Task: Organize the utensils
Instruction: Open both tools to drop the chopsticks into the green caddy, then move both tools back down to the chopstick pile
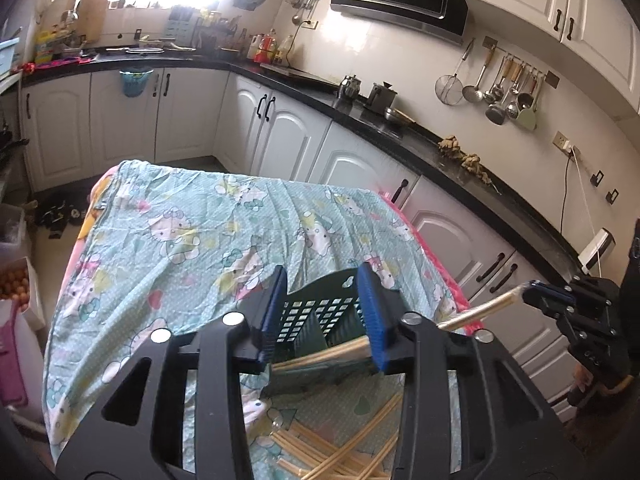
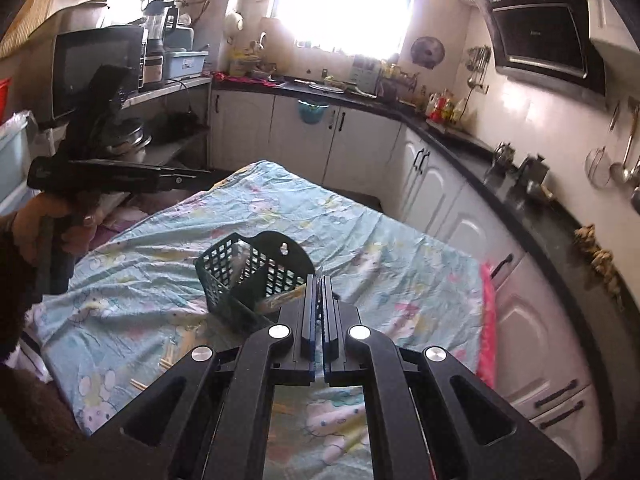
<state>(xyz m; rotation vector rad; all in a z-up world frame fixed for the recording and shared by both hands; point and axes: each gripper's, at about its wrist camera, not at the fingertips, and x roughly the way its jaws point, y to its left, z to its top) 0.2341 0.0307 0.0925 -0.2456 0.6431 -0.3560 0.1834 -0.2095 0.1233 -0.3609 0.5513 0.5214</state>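
Loose chopsticks (image 1: 344, 452) at lower centre look light, stiff, best pinched mid-shaft; left gripper (image 1: 324, 308) gapes empty, right gripper (image 1: 534, 290) clamps one chopstick (image 1: 480, 309).

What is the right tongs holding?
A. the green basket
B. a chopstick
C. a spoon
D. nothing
B. In the left wrist view the right tongs pinch the end of one chopstick, whose other end slants down toward the green basket; the basket itself sits free on the cartoon cloth.
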